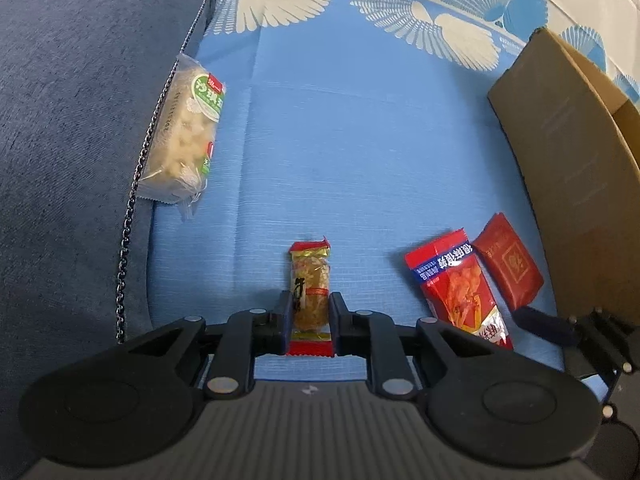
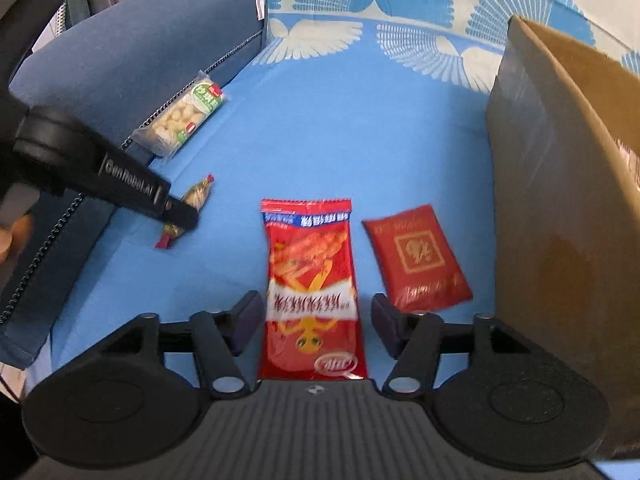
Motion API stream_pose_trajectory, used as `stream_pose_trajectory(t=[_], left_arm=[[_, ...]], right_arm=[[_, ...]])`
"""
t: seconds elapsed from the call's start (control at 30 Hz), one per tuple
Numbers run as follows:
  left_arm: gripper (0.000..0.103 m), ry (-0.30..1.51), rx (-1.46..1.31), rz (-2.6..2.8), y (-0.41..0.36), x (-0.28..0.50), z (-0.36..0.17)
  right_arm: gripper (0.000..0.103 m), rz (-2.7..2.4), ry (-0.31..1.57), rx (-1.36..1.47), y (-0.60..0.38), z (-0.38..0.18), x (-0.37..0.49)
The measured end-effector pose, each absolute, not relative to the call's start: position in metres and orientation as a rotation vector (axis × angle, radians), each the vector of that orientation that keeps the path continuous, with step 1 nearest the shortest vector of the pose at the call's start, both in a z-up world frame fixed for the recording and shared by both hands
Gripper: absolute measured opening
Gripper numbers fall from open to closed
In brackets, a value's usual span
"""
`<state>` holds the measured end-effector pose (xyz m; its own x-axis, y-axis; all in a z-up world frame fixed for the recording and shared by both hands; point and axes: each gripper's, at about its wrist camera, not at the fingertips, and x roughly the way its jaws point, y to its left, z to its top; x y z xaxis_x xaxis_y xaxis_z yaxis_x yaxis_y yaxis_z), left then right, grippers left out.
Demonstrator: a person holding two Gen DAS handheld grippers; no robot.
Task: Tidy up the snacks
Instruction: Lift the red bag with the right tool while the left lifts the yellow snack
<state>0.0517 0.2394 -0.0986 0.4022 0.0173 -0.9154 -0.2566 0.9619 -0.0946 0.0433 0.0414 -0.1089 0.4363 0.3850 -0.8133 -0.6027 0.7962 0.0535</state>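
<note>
My left tongs [image 1: 310,316] pinch small candy [image 1: 310,286] on bed sheet [image 1: 360,140]. My right tongs [image 2: 316,320] open, straddling red packet [image 2: 312,280], long axis along fingers; box [image 2: 560,200] at right edge.

Both views are evenly lit by soft, bluish indoor light, with only a faint shadow under the left gripper [image 1: 310,312]. Fisheye bending curves the brown cardboard box [image 2: 560,200] and darkens the corners. The right view shows motion blur on the long red foil snack packet [image 2: 312,280]; the left view is sharper.
</note>
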Motion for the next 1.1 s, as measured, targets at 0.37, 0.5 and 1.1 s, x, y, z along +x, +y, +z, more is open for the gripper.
stream_pose_trajectory(t=[0.37,0.5,1.1], left_arm=[[0.022,1.159,-0.151,0.162,0.228,0.052,-0.105],[0.019,1.134,-0.167,0.167,0.23,0.052,-0.101],[0.019,0.815,-0.254,0.203,0.233,0.047,-0.045]], right_arm=[[0.059,0.648,0.936,-0.331,0.052,-0.12,0.045],[0.049,0.667,0.906,-0.355,0.054,-0.117,0.041],[0.047,0.633,0.528,-0.209,0.026,-0.032,0.033]])
